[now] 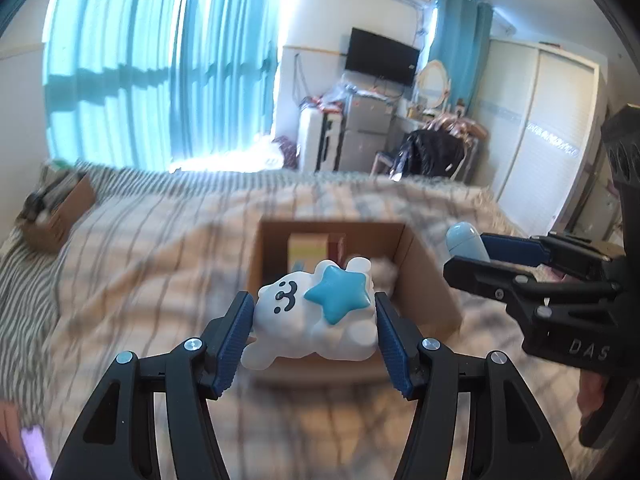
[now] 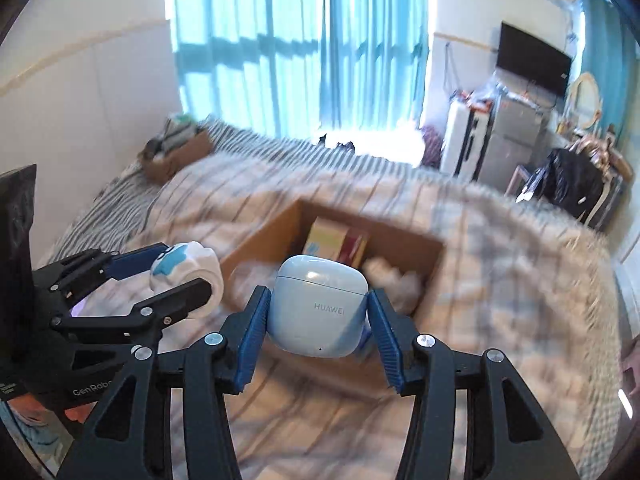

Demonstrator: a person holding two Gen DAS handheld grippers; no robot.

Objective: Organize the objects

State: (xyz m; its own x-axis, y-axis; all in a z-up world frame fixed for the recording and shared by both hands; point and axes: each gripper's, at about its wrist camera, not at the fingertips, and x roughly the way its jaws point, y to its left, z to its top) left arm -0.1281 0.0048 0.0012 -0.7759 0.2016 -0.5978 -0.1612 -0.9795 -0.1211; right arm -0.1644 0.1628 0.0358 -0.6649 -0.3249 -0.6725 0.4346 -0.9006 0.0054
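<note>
My left hand-held gripper [image 1: 316, 316] is clamped on a white glossy plastic bear figurine with a teal star on its belly [image 1: 316, 312]; both blue ribbed pads [image 1: 236, 340] press its sides, jaws about half spread. Figurine lies on its back, face toward the left pad, held in the air over the near edge of an open brown cardboard box [image 1: 424, 276]. In the right wrist view the same figurine [image 2: 188, 280] shows left of the box, pinched in the left hand-held gripper [image 2: 176, 276].

My right hand-held gripper [image 2: 318, 320] is closed on a pale blue rounded plastic earbud case marked HUAWEI [image 2: 320, 308], lid seam up, logo facing the camera, pads touching both sides. It hangs above the box's near wall [image 2: 256, 248]. In the left wrist view the case [image 1: 466, 242] pokes out between the right hand-held gripper's fingers [image 1: 472, 252], just right of the box.

Box sits on a bed with a striped beige and grey blanket [image 1: 140, 248]. Inside it: a yellow-green carton [image 2: 324, 240] upright beside a red one [image 2: 354, 246], plus something white, blurred, can't tell what. A second cardboard box [image 2: 176, 156] with dark stuff in it sits far off at the bed's head end. Teal curtains [image 2: 300, 48] behind, wall-mounted black TV [image 1: 382, 56].
</note>
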